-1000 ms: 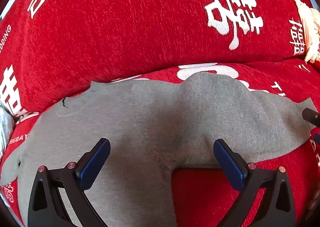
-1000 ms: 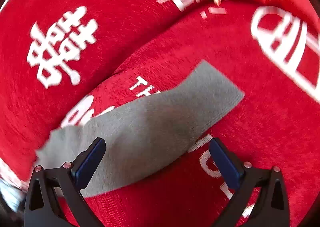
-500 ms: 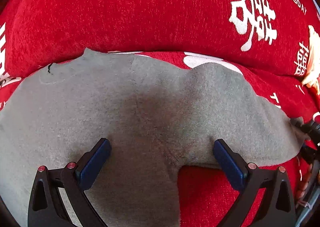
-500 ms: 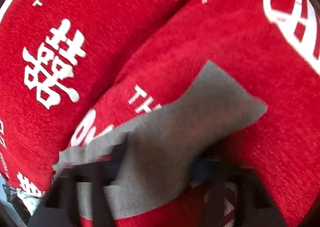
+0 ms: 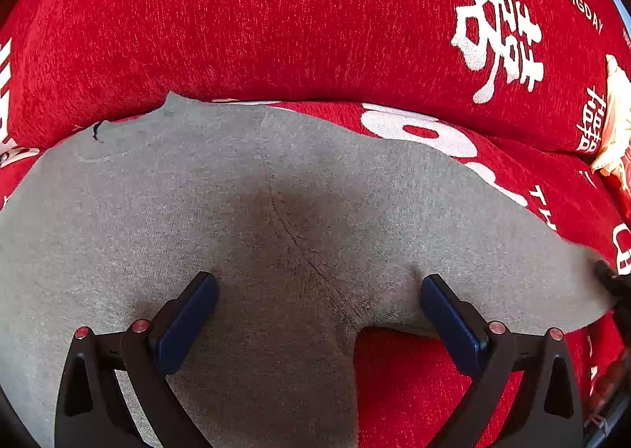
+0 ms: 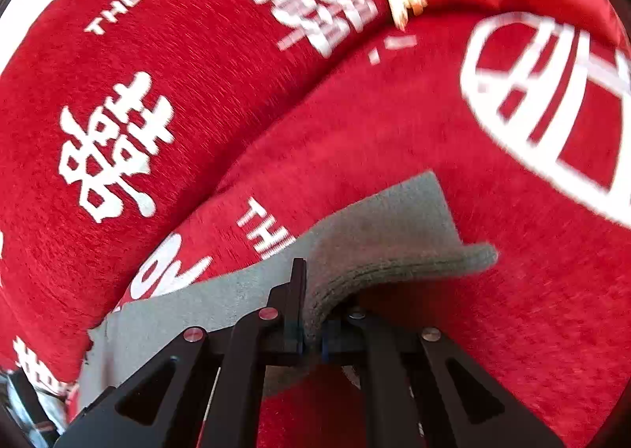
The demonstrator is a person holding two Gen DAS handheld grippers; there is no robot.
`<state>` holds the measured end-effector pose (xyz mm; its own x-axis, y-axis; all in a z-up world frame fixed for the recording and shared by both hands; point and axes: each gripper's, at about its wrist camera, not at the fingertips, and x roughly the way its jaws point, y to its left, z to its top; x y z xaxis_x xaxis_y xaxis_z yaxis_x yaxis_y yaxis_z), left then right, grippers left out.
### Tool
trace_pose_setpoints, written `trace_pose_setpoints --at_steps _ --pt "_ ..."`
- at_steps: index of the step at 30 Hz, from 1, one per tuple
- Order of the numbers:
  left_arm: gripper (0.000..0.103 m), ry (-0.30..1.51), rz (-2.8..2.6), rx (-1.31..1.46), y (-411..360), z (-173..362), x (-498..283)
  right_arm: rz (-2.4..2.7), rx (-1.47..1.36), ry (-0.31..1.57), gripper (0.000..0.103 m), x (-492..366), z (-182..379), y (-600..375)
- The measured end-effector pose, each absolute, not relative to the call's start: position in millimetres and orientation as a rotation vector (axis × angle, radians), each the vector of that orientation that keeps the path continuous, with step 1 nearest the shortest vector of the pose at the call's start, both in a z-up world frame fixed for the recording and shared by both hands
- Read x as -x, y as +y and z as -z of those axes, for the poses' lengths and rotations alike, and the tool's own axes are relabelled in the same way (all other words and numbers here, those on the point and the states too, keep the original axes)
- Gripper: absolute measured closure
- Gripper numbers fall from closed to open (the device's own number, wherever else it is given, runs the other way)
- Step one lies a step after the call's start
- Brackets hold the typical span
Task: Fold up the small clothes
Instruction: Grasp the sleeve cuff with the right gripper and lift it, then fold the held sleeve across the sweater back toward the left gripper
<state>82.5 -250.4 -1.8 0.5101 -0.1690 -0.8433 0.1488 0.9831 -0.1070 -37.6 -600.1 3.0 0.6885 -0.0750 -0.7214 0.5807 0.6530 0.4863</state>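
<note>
**Thin pinch on a trouser leg, other claw idle**

While the right claw (image 6: 311,333) pinches the hem end of the grey trousers (image 5: 276,219), its jaws having just been closing onto the cloth, the grip looks shallow: in the right wrist view only a narrow fold of fabric sits between the pads at the lower centre of the frame, and the rest of that leg curls away toward the centre right, its edge lifted off the red sofa cover (image 6: 434,124). If the leg is swung over from here, the cloth could slide out of the pads, or the doubled layers could separate so that only one comes along.

The left claw (image 5: 319,314) stands spread wide at the bottom of the left wrist view, hovering over the crotch of the trousers and gripping nothing that I can see. With nothing pinning the garment, a pull from the right could drag all of it across the plush cover instead of folding it.

The trousers lie flat across the seat, filling the lower half of the left wrist view, with the waist toward the left edge. The soft, nubby cover may catch the fabric and leave wrinkles in the fold.
</note>
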Motion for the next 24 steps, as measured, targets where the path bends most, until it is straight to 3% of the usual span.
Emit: trace_pose_setpoints --at_steps 4,9,10,11,18,21,24 --pt "0.0 1.018 0.193 0.024 -250.4 2.5 -83.2 0.427 -0.975 0.724 0.076 47.2 17.3 -625.6" --pt "0.0 1.018 0.192 0.022 -249.9 2.8 -82.4 0.372 -0.997 0.71 0.072 46.7 20.0 -628.3" --pt "0.0 1.019 0.192 0.021 -250.2 2.8 -82.3 0.362 -0.972 0.727 0.079 43.7 19.2 -625.4" --pt "0.0 1.019 0.186 0.019 -250.1 2.3 -82.3 0.373 -0.946 0.733 0.097 42.3 16.6 -622.7" --pt "0.0 0.915 0.012 -0.063 -229.3 -22.9 -86.1 0.494 -0.726 0.67 0.097 49.3 -24.1 -611.6" --pt "0.0 1.068 0.053 -0.18 -237.0 3.4 -98.6 0.511 -0.699 0.69 0.097 45.4 -25.6 -608.1" --pt "0.0 1.035 0.081 -0.108 -218.7 -8.6 -92.6 0.504 -0.699 0.671 0.097 49.5 -32.4 -607.1"
